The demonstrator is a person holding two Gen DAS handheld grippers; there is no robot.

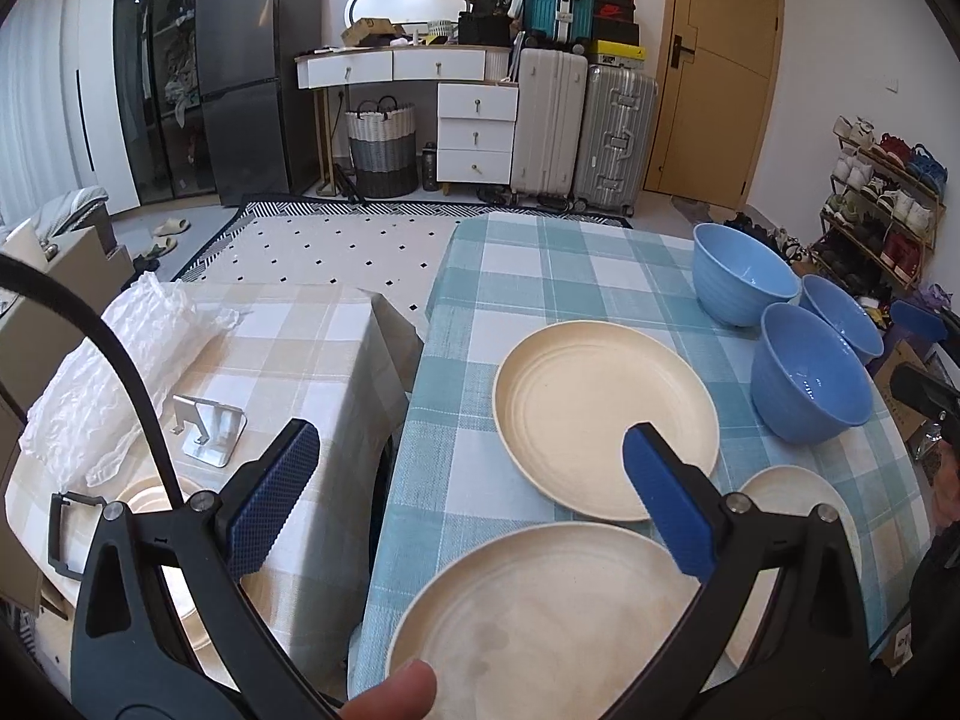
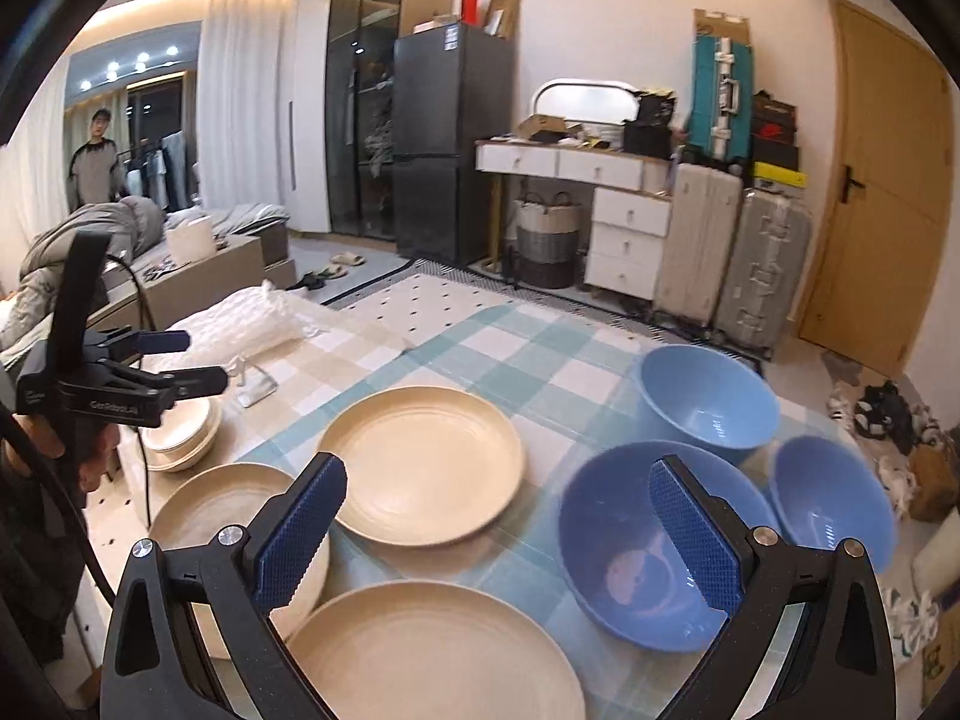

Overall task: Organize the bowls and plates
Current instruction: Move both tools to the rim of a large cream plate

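Both my grippers, left [image 1: 468, 498] and right [image 2: 498, 534], are spread wide and carry nothing. Cream plates [image 1: 606, 414] lie mid-tabletop, blue bowls [image 2: 660, 546] near its right edge. I judge sorting barely begun; next I must grip one plate's rim.

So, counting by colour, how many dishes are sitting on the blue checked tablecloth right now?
Blue bowls: 3
Cream plates: 3
Total: 6
The cream stack on the beige cloth beside it is not counted; its pieces cannot be told apart.
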